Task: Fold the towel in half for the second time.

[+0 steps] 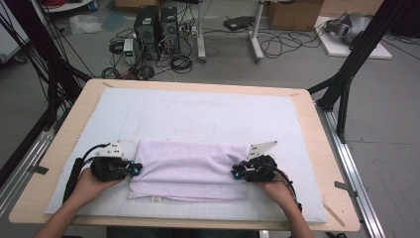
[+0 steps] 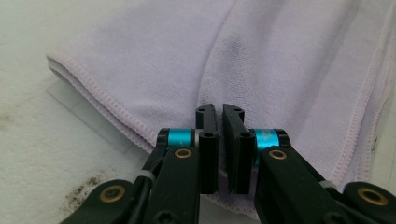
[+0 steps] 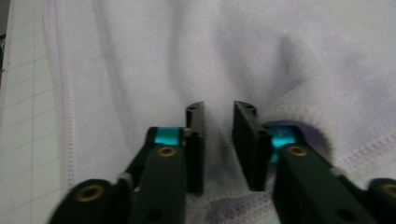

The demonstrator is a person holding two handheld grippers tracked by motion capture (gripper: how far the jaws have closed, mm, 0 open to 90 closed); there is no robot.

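With each hand-held gripper (image 1: 134, 169) (image 1: 236, 173) pinched on the towel (image 1: 190, 168), you risk dragging only the top layer if you lift unevenly.

Wooden table (image 1: 317, 148), white gridded mat (image 1: 198, 109) covering most of it; folded lilac towel (image 1: 188, 168) on mat, stretched between both claws.

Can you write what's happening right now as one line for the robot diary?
work: folding towel | left gripper: shut on towel's left end | right gripper: shut on its right end | towel: folded, on white mat
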